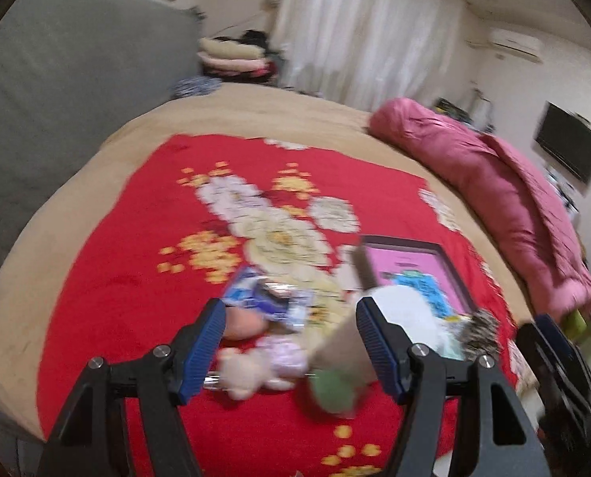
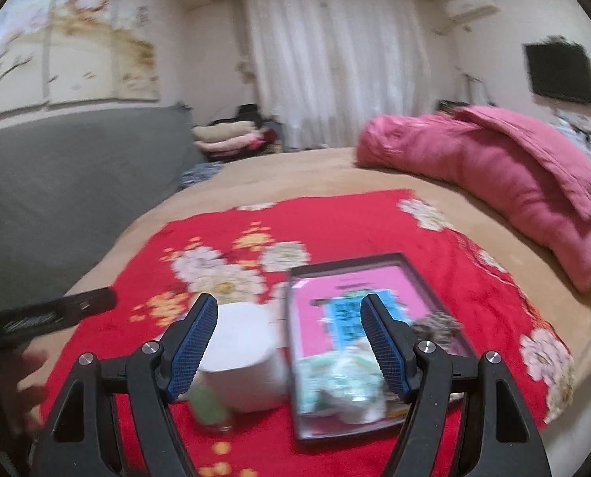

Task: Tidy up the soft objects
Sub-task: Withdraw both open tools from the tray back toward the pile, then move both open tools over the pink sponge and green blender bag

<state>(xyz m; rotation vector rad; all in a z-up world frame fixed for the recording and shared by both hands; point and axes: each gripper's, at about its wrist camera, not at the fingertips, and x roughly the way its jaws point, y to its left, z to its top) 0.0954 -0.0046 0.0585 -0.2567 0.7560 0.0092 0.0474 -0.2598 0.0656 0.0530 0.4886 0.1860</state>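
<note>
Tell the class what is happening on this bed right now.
A person holds a two-finger tool in each hand over a red flowered blanket. Both the left tool and the right tool are open and hold nothing. Below them lie a small plush toy, a white roll and a dark tray with a pink base that already holds a few soft items. Sorting seems underway.

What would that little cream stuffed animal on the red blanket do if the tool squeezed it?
The cream stuffed animal looks plush, so it would probably squash and flop rather than stay stiff. It seems small and light. Lying on the fuzzy red blanket, it likely wouldn't slide or roll.
</note>
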